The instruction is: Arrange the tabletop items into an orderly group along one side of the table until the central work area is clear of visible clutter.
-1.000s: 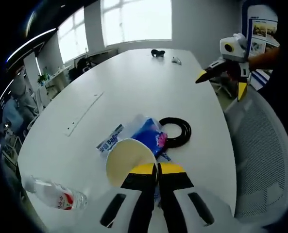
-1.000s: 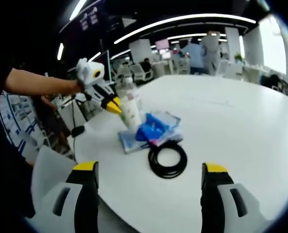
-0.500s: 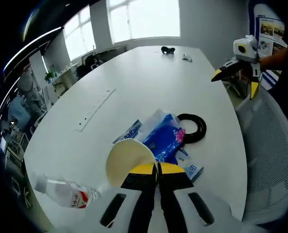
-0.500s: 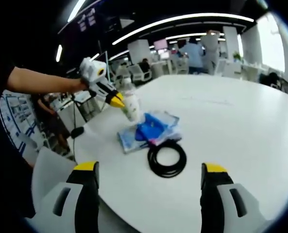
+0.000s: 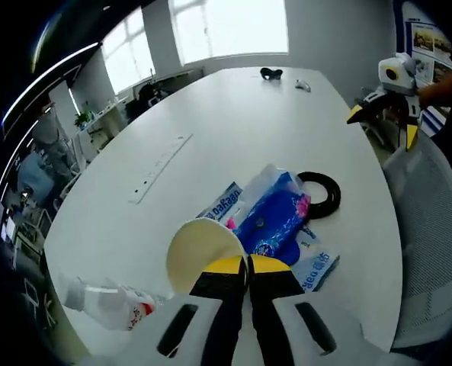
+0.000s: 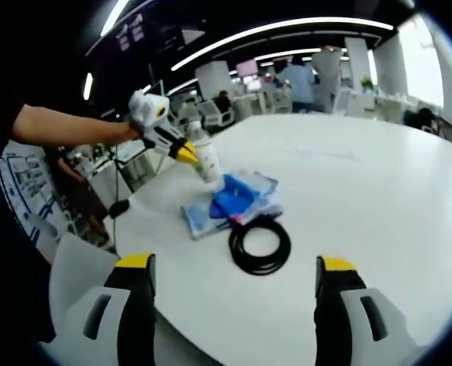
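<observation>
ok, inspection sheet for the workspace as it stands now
Surface: white table, mostly bare.
Job's things: paper cup held off the table; blue packets piled beside a plastic bottle lying near the edge.
Clutter: small dark items at the far end.
Grippers: left hand-held gripper shut on the cup rim; right hand-held gripper open, holding nothing.
Cables: black coil beside the packets.
Surroundings: office, mesh chair, people in the background.

bright window glare, ceiling strip lights, fisheye-bent edges, soft focus
</observation>
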Demonstrator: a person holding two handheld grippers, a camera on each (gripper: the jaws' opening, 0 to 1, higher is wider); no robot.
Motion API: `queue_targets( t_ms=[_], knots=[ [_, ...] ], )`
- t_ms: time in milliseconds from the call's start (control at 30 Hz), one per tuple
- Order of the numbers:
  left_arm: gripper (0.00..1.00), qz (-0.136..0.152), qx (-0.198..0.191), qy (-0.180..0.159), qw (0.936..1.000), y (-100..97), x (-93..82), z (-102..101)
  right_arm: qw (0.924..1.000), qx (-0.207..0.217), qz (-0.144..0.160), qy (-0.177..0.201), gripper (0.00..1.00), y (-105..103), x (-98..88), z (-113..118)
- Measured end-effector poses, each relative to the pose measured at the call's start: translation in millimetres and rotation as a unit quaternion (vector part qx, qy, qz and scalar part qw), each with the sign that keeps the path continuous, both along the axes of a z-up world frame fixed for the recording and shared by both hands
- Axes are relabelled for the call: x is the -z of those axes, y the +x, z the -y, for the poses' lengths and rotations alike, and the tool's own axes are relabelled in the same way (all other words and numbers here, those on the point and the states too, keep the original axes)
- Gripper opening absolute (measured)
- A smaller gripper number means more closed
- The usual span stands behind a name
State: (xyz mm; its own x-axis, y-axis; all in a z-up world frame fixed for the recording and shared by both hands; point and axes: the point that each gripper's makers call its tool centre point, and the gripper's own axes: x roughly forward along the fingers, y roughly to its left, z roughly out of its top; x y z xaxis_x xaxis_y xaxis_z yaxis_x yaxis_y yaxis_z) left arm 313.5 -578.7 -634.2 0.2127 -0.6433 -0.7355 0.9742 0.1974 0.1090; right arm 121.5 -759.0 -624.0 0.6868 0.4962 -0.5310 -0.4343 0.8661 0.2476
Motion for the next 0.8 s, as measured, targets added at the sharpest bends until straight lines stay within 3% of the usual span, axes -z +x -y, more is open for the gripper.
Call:
queue_targets(
  t_ms=[800],
  knots=[
    [0.01,0.017,-0.011,0.038,0.9991,27.8,21.5,-2,0.9998,0.012,-0.012,-0.003,0.83,-2,7.6,5]
  ],
)
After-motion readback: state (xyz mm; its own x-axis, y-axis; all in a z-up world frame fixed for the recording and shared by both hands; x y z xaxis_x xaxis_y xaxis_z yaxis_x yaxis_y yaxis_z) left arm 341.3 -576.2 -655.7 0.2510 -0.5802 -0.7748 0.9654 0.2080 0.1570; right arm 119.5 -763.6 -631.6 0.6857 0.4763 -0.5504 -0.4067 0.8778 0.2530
